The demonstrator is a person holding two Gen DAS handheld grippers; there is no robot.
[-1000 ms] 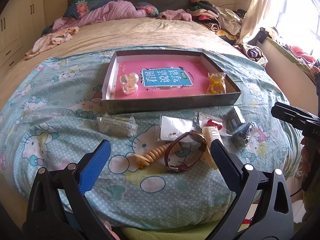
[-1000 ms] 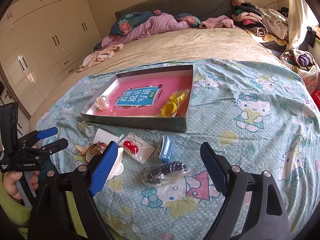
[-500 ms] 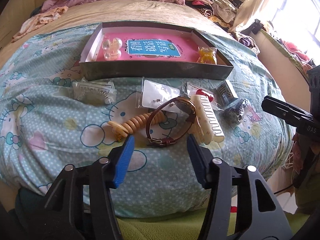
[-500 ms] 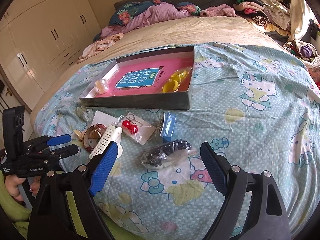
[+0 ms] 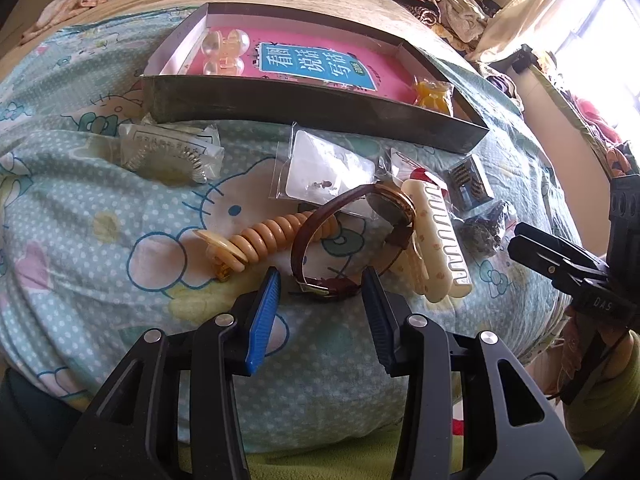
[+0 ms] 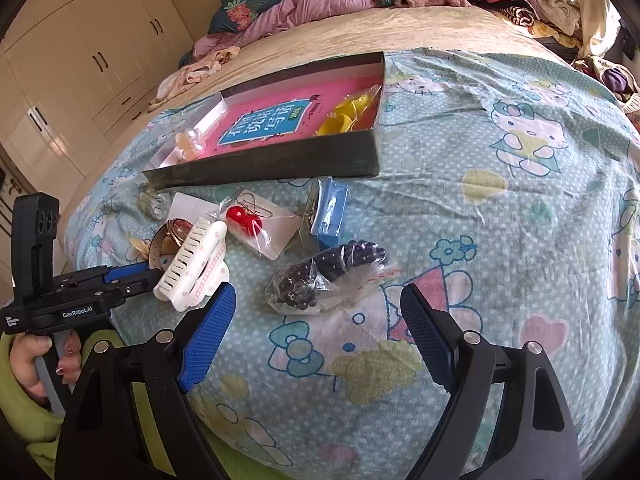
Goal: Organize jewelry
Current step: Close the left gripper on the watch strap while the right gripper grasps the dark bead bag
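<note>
A brown-strap watch [image 5: 352, 240] lies on the Hello Kitty bedspread, its buckle end between the tips of my left gripper [image 5: 320, 284], which is open and narrowed around it without touching. Beside the watch lie a beige spiral hair tie [image 5: 256, 240] and a cream hair claw [image 5: 438, 236]. A dark shallow box [image 5: 312, 108] with a pink book inside holds pearl clips [image 5: 224, 52] and a yellow bagged item [image 5: 434, 96]. My right gripper [image 6: 316, 316] is open and empty, just short of a bag of dark beads [image 6: 328, 276]. The left gripper also shows in the right wrist view [image 6: 136, 276].
Bagged earrings on a white card [image 5: 328, 168], a clear bag with a comb-like piece [image 5: 172, 152], red cherry earrings [image 6: 244, 220] and a blue packet [image 6: 330, 212] lie in front of the box. Piled clothes [image 6: 320, 4] lie at the bed's far end. A wardrobe [image 6: 80, 60] stands left.
My left gripper has moved forward and down to the watch and its jaws have narrowed. The right gripper has come a little closer to the bead bag, still wide open.
</note>
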